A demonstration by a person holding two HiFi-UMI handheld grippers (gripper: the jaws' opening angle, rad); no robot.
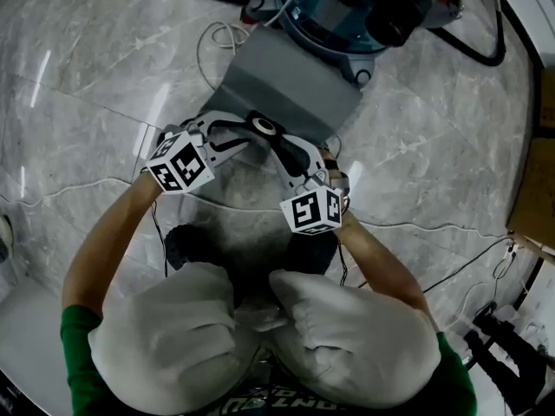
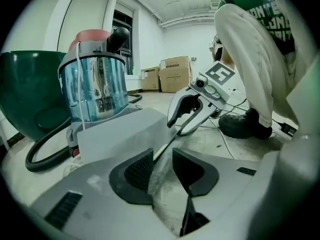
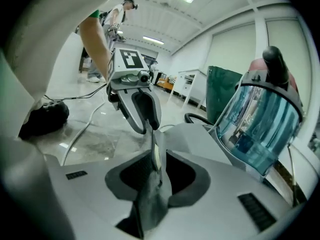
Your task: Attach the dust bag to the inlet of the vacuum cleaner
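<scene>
Head view, dust bag: the flat grey fabric dust bag (image 1: 290, 89) lies on the floor just past centre towards 12 o'clock. Its stiff collar with a round white-rimmed hole (image 1: 263, 126) is on the 6 o'clock edge, raised between the two tools.
Left gripper (image 2: 162, 159): narrow, pinched on the collar's edge and bunched fabric, coming in from 9 o'clock.
Right gripper (image 3: 157, 154): narrow too, its gap filled by the pale collar edge and grey fabric, coming in from 4 o'clock.
Vacuum cleaner: the canister vacuum cleaner (image 1: 338, 11), with a clear blue drum and a red top, stands at 12 o'clock just beside the bag's far edge. I cannot pick out its inlet.
Progress: my judgement is early. The bag is gripped at the collar but not yet on the machine. Carrying the hole to the inlet and pushing it on are still to do.
Surroundings: a black ribbed hose (image 1: 473, 50) curls at 1 o'clock on the grey marble floor (image 1: 87, 76).
Writing: pale letters on the person's dark shirt at 6 o'clock are cut off and unreadable. No brand shows on the bag or vacuum.
</scene>
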